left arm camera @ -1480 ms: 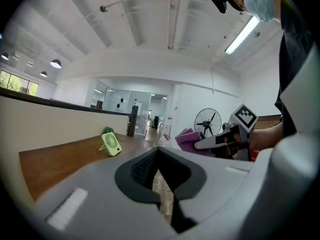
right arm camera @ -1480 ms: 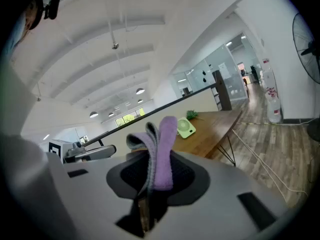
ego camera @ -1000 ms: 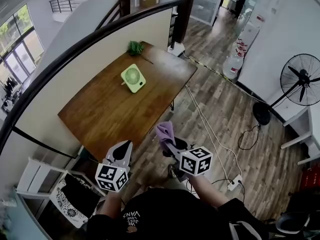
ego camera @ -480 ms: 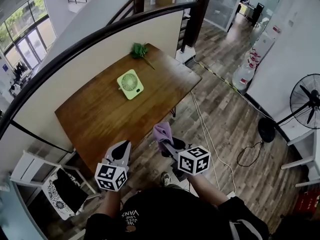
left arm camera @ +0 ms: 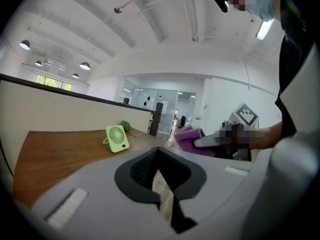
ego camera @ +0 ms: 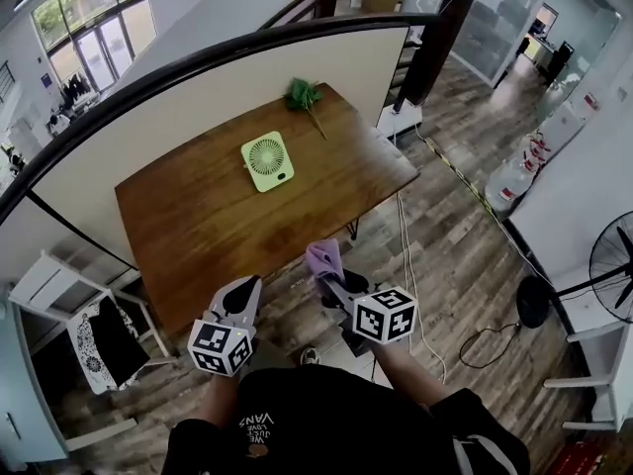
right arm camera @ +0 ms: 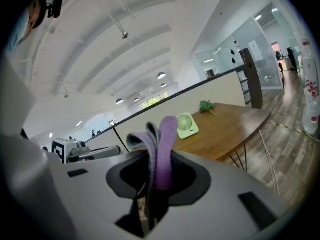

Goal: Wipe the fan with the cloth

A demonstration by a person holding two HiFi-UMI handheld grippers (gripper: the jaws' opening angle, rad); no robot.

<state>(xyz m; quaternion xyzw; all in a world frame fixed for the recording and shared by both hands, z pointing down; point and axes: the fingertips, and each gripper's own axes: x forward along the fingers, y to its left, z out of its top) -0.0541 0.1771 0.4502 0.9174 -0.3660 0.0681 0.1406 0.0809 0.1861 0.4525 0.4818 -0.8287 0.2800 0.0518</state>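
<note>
The fan (ego camera: 267, 160) stands unwiped toward the far side of the worktop (ego camera: 218, 236), well apart from the purple cloth (ego camera: 325, 258) pinched in the right hand-held gripper (ego camera: 333, 283), while the left hand-held gripper (ego camera: 244, 290) is clenched on nothing, so all the wiping remains.

The person wears a black short-sleeved T-shirt (ego camera: 326, 414) with pale lettering below the collar. The left hand-held gripper (ego camera: 247, 285) and right hand-held gripper (ego camera: 331, 283) have smooth light-grey shells, dark around the jaws. Each carries a white cube (ego camera: 220, 349) printed with black square markers.
</note>
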